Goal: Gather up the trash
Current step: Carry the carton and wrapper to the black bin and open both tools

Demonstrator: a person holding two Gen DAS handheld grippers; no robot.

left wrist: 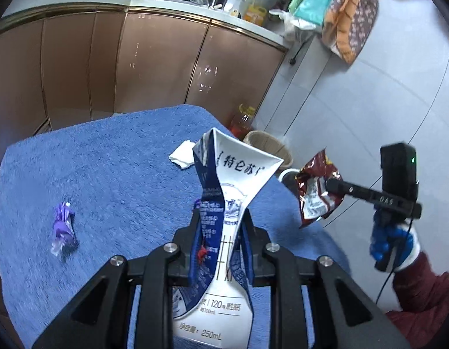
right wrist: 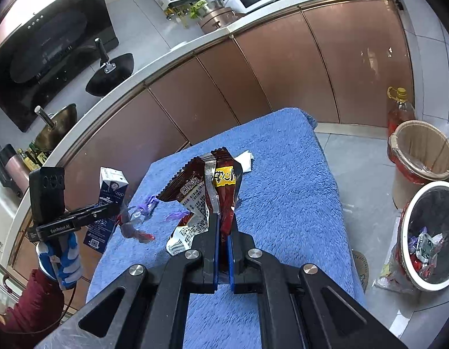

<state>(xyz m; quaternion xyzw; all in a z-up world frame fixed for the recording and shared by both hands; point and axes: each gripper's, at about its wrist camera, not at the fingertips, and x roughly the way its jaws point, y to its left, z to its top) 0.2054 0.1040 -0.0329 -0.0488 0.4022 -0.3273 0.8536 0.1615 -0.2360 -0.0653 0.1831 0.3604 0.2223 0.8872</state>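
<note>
My left gripper [left wrist: 220, 218] is shut on a squashed blue and white milk carton [left wrist: 230, 180] and holds it above the blue towel [left wrist: 108, 168]. It also shows in the right wrist view [right wrist: 109, 200]. My right gripper [right wrist: 223, 221] is shut on a dark red snack wrapper [right wrist: 212, 180], held above the towel; the wrapper also shows in the left wrist view [left wrist: 317, 192]. A purple wrapper [left wrist: 63, 226] and a white crumpled tissue [left wrist: 182, 155] lie on the towel.
A white trash bin [right wrist: 427, 232] with wrappers inside stands on the floor right of the table, beside a beige bin [right wrist: 422, 151] and an oil bottle [right wrist: 400, 110]. Brown kitchen cabinets [left wrist: 137, 58] run behind the table. More small wrappers [right wrist: 143, 209] lie on the towel.
</note>
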